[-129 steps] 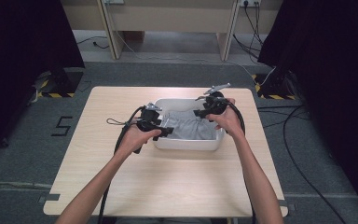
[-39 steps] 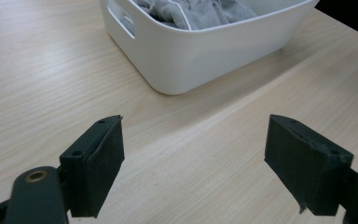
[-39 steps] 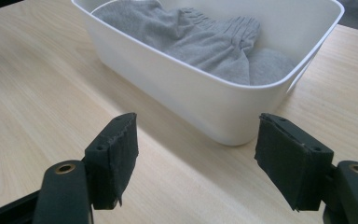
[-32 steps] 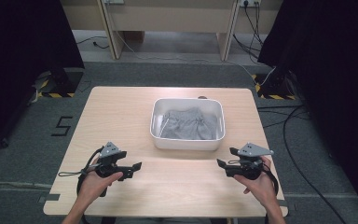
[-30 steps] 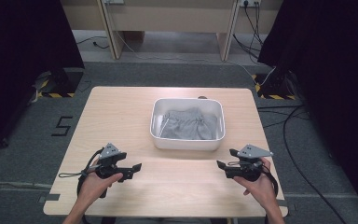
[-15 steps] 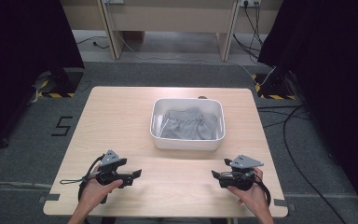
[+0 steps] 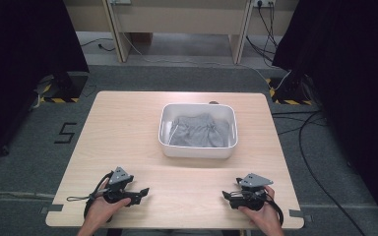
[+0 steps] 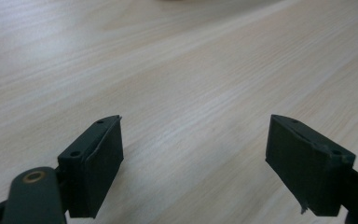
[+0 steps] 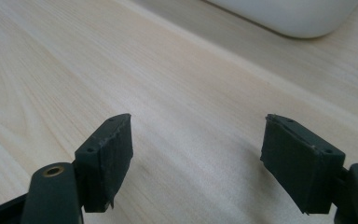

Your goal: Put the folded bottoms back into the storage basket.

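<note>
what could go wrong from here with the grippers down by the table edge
The left gripper and right gripper sit near the table's front edge with jaws open and empty; a slip could drop one off. Their trailing cables could catch when reaching back toward the grey cloth in the white bin.

Grey cloth (image 7: 199, 132) in a white tub (image 7: 198, 150) on pale wood-grain table (image 7: 128, 123).

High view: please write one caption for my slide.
Grey cloth lies in white tub; both open claws rest near table edge.
</note>
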A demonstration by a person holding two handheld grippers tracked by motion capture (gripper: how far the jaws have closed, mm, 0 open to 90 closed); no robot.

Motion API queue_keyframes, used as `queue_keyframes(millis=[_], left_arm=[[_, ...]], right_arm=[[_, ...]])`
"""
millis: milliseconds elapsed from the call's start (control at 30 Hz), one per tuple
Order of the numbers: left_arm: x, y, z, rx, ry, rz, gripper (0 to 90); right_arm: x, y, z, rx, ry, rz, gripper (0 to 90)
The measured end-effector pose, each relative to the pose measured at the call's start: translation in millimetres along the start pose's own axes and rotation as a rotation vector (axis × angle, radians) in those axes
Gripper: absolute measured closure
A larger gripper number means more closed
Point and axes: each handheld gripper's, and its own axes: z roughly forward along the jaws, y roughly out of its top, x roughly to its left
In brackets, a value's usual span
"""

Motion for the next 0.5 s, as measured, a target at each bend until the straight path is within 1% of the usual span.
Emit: queue_keyframes(millis=[67, 100, 167, 233, 267, 300, 333, 400, 500], left_arm=[[0.3, -1.7, 0.4, 0.007, 0.002, 0.003, 18.1], [-0.1, -4.8, 1.0, 0.007, 0.004, 0.007, 17.3], [-0.8, -5.5, 0.7, 0.008, 0.010, 0.008, 17.2], [-1.9, -5.9, 0.6, 0.013, 0.027, 0.024, 17.2], [-3.8, -7.2, 2.2, 0.008, 0.048, 0.047, 16.7], [-3.8, -7.2, 2.2, 0.008, 0.048, 0.047, 16.3], [-6.9, -8.4, 4.7, 0.007, 0.076, 0.078, 15.1], [-8.5, -7.9, 5.6, 0.007, 0.084, 0.069, 13.9], [-8.4, -7.8, 5.8, 0.007, 0.084, 0.068, 13.6]], right_arm=[[0.0, -1.4, 0.8, 0.003, -0.001, -0.002, 25.5], [1.0, -2.4, 1.8, 0.017, -0.003, -0.005, 25.3], [1.1, -2.3, 1.6, 0.013, -0.011, -0.012, 25.4], [2.0, -2.2, 1.9, 0.020, -0.011, -0.008, 25.4], [1.9, -2.1, 2.8, 0.029, -0.014, -0.019, 24.9], [2.7, -2.1, 2.8, 0.034, -0.018, -0.016, 24.5], [3.4, -2.0, 3.2, 0.035, -0.022, -0.020, 23.8], [4.4, -1.7, 3.6, 0.040, -0.021, -0.023, 22.8], [3.8, -1.4, 4.1, 0.041, -0.021, -0.023, 21.8]])
